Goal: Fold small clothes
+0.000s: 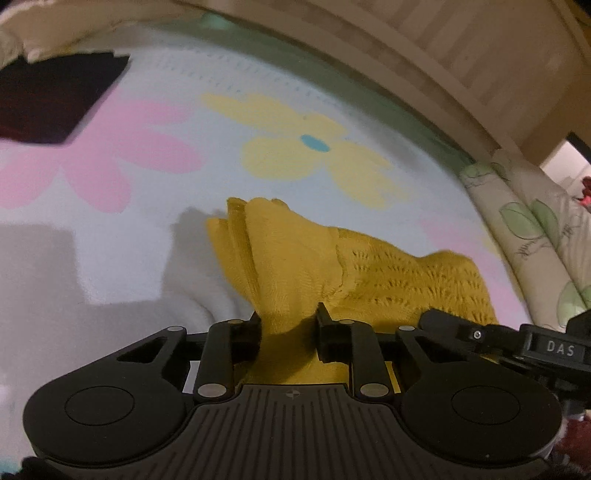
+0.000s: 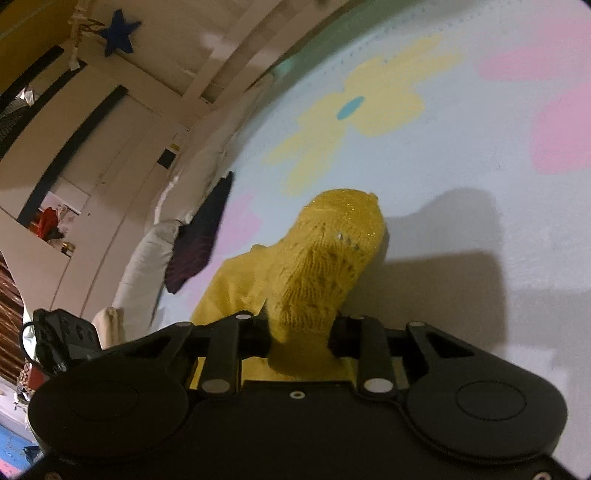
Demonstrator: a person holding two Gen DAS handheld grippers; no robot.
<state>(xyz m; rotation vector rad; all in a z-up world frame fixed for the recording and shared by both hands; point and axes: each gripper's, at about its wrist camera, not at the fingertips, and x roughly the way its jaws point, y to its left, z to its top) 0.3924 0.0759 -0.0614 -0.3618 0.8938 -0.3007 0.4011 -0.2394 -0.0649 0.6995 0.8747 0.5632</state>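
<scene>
While both your left gripper (image 1: pixel 289 325) and right gripper (image 2: pixel 300 328) pinch the mustard-yellow knitted garment (image 1: pixel 332 266) above the pale flowered blanket (image 1: pixel 147 229), lift evenly and keep the held edge taut.

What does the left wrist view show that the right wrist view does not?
Only the left wrist view: the right tongs from the side and a leaf-print cushion.
Only the right wrist view: a blue star on the wall and a dark cloth by white pillows.
Both: the yellow knit garment, pinched by each view's own tongs, on the flowered blanket.
</scene>
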